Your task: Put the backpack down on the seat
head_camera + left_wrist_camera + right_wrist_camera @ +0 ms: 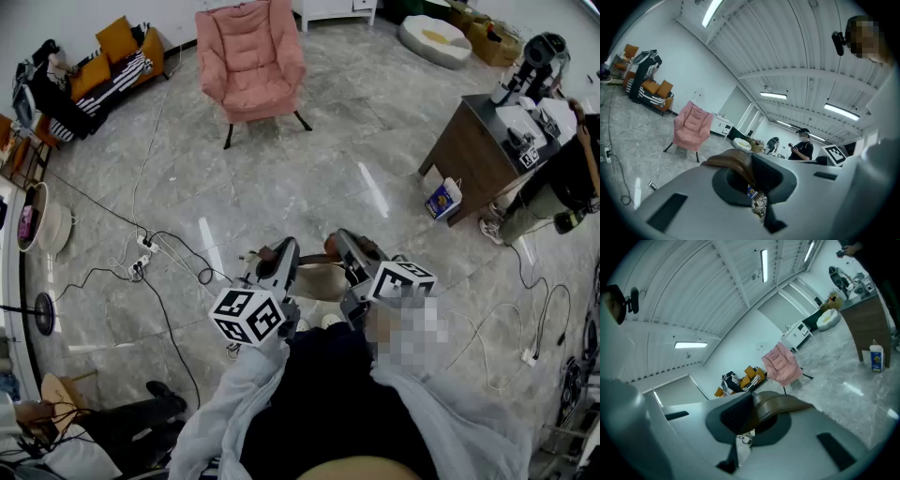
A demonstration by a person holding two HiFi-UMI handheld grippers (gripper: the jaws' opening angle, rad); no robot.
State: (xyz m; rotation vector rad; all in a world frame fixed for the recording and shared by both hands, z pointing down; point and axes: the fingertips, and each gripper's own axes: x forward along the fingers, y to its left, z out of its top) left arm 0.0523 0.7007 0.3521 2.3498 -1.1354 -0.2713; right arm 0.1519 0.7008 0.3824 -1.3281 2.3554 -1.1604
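The backpack (317, 280) is cream with brown straps and hangs low in front of me between the two grippers; most of it is hidden. My left gripper (278, 255) is shut on one brown strap (734, 162). My right gripper (343, 242) is shut on the other brown strap (783, 404). In both gripper views the strap lies clamped in the dark jaws, left gripper (746, 171) and right gripper (749, 412). The seat, a pink padded armchair (251, 58) on thin dark legs, stands well ahead across the marble floor. It also shows as the pink armchair (692, 124) and pink armchair (782, 364).
A brown desk (472, 150) with equipment stands at the right, a person (561, 180) beside it and a blue-and-white carton (442, 199) at its foot. Cables and a power strip (141, 264) lie on the floor to the left. An orange sofa (112, 58) is at the far left.
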